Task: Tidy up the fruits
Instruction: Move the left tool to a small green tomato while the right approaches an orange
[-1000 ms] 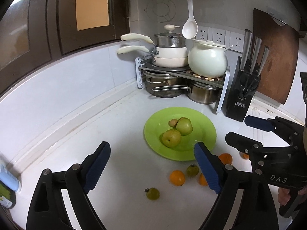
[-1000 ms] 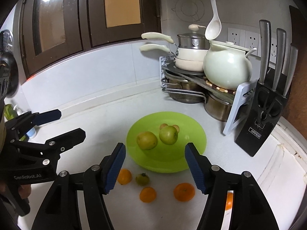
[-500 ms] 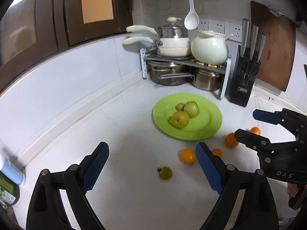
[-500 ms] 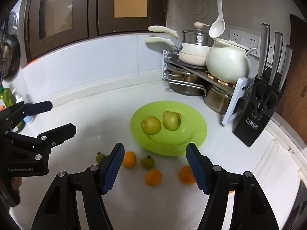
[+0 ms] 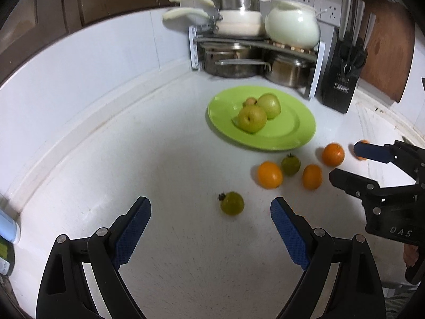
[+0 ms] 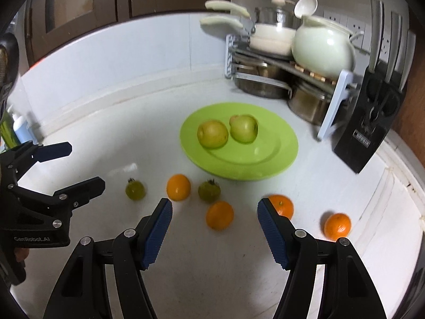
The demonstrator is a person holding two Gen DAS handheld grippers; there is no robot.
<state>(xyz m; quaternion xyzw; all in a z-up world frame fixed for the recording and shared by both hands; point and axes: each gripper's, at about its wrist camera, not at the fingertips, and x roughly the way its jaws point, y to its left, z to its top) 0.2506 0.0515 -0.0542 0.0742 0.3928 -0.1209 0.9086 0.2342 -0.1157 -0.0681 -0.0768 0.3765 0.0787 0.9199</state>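
Left gripper (image 5: 209, 224) is held wide apart, nothing between the blue pads (image 5: 131, 230). Right gripper (image 6: 213, 227) is likewise spread and empty.

Nearest the left gripper, a small green fruit (image 5: 232, 203) is seen lying alone on the white counter (image 5: 119, 159). Beyond it, three oranges (image 5: 269, 174) and a second green fruit (image 5: 290, 164) are scattered just in front of the green plate (image 5: 297, 130). A further orange (image 6: 337, 226) is seen apart, off to the right in the right wrist view.

On the plate, two pale green apples (image 5: 251, 119) are set touching; a smaller brownish fruit (image 5: 249, 101) is tucked behind.

At the back wall, a pot rack (image 5: 255, 53) and knife block (image 5: 342, 79) are noted.
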